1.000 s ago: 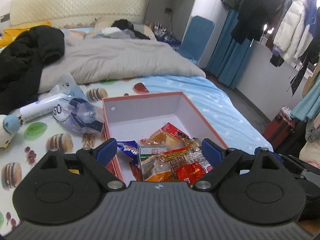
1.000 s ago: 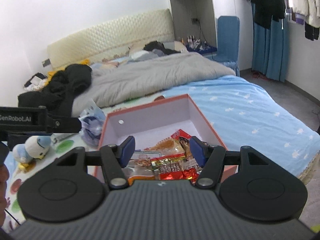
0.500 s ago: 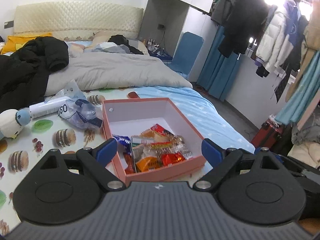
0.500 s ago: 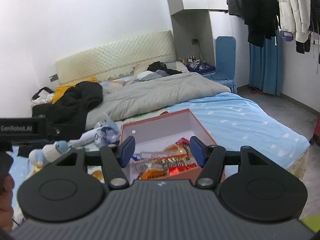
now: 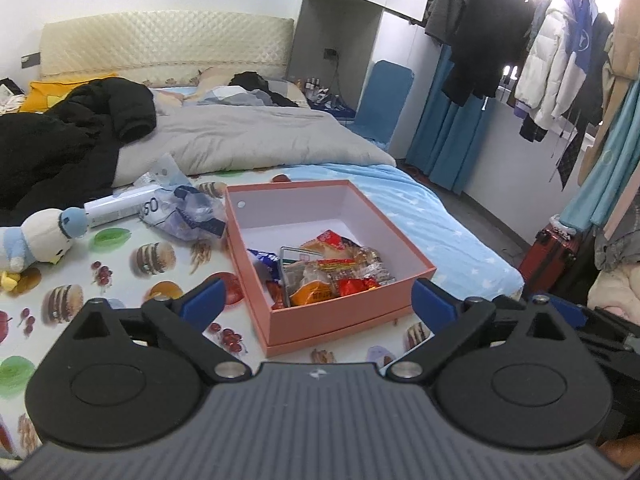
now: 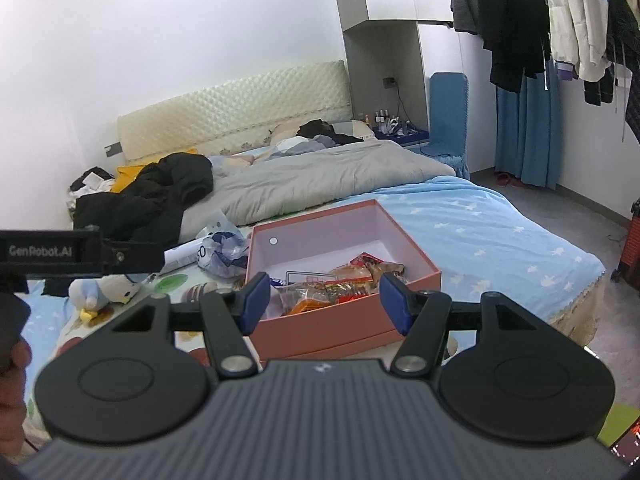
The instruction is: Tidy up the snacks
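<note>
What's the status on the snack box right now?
Both hand-held grippers, left and right, open, empty. Wrapped snacks piled inside square pink cardboard box. Nothing blocking it.

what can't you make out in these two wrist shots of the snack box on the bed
- Snacks in the pink box: wrapper print too small to read in both views; in the right wrist view the near wall hides the lower ones.
- Bed near edge: covered by each gripper's body.
- Plush toy: partly behind the other gripper's bar, right wrist view.
- Crumpled plastic bag: contents unclear.
- Person's hand: cut off by the left edge.
</note>
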### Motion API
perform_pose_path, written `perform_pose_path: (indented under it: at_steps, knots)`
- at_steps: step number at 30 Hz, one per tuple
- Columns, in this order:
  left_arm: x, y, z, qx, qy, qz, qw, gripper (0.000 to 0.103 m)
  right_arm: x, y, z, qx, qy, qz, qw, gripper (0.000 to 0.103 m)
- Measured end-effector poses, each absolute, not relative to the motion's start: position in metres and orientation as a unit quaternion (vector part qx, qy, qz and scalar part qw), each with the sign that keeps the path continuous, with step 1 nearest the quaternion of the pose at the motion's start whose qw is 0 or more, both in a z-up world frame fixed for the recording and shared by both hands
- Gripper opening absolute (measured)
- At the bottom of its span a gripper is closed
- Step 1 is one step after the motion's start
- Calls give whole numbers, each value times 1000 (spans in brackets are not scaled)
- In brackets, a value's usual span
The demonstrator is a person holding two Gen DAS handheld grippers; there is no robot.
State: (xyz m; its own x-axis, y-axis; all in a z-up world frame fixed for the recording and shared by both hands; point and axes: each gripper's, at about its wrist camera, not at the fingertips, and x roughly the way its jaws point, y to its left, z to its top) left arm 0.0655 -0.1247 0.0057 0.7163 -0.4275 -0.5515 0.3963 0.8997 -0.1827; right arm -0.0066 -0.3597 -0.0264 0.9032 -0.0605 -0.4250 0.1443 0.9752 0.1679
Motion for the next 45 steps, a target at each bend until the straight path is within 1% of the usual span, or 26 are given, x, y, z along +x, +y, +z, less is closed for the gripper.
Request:
perform_pose_path:
  at_steps: [9, 10, 11, 12, 18, 34, 45]
  knots:
    - [60, -126, 4, -16, 308, -211, 928, 103, -15, -359, -25, 98, 201, -59, 973, 64]
    - [60, -127, 4, -14, 308, -207, 929, 103, -15, -359, -25, 99, 201, -58, 973, 69]
    - [60, -127, 4, -13, 308, -205, 929, 103, -14, -360, -25, 101, 201, -61, 972, 90]
    - [60, -127, 4, -12, 308, -203, 929, 103, -14, -360, -25, 103, 200, -66, 972, 102]
    - [61, -128, 1, -9, 315, -203, 927, 103, -17, -357, -24, 93, 193, -74, 974, 103]
    - [58, -133, 1, 4, 299, -176, 938, 103, -15, -359, -25, 94, 198, -67, 973, 103]
    - [59, -129, 0, -13, 302, -180, 936, 103, -15, -359, -28, 100, 199, -66, 973, 103]
